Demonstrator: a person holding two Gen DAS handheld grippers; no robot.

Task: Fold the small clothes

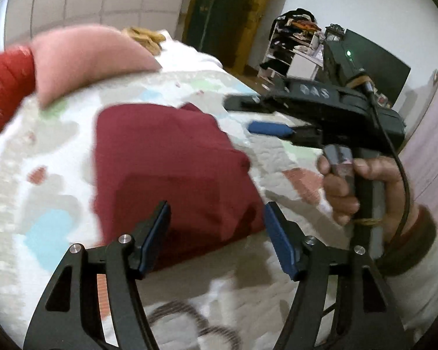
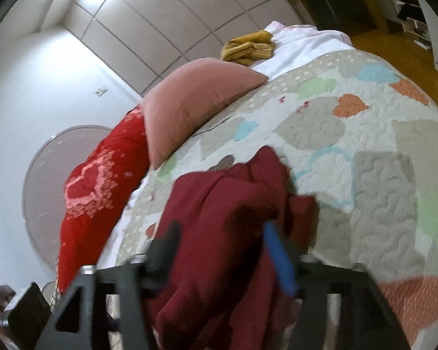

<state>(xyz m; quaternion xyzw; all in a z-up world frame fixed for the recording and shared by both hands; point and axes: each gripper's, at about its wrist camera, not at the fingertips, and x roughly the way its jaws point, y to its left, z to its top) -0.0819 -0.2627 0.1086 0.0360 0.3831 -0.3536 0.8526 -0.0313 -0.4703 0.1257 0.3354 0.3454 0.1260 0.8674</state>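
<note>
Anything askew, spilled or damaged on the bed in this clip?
Nothing spilled or damaged. The dark red garment lies rumpled on the quilt, one edge bunched up between the open right gripper jaws. A mustard cloth sits crumpled near the far end.

Between your left gripper's spread jaws lies the near edge of the dark red cloth garment, flat on the heart-patterned quilted bedspread. Bare quilt runs left of the jaws. To their right, your right gripper and hand block the way. Far ahead, left of the jaws, a pink ribbed cushion closes off the quilt.
</note>
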